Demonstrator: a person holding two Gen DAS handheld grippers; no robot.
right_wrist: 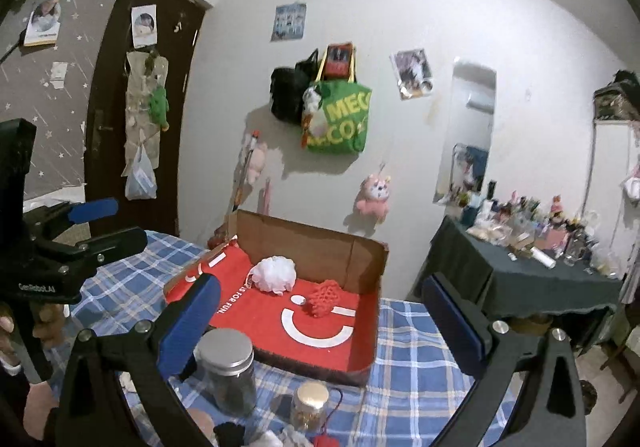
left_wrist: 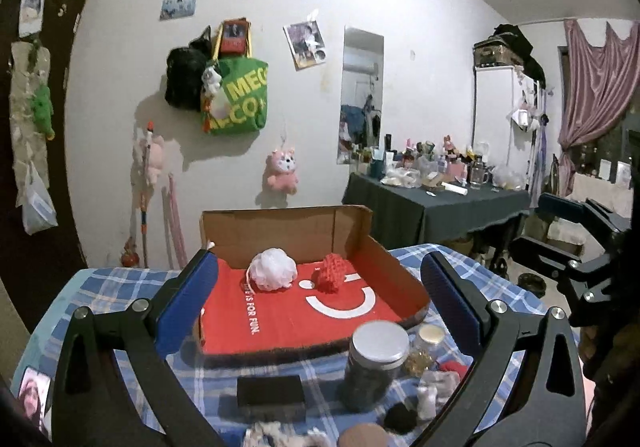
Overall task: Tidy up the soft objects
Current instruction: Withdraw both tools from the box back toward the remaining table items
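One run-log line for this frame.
left tongs: open, empty | right tongs: open, empty | box: white pouf, red knot inside

White puff (right_wrist: 273, 274) in red box (right_wrist: 320, 331)

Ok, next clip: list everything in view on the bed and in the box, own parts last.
cardboard box: one, brown with red lining, on the checked cover
bath pouf: one, white, inside box, back left
knitted piece: one, red, inside box, beside the pouf
large jar: one, dark, silver lid, in front of box
small jar: one, gold lid, right of large jar
black block: one, left of large jar
checked cover: one, blue and white
left gripper: open, empty
right gripper: open, empty
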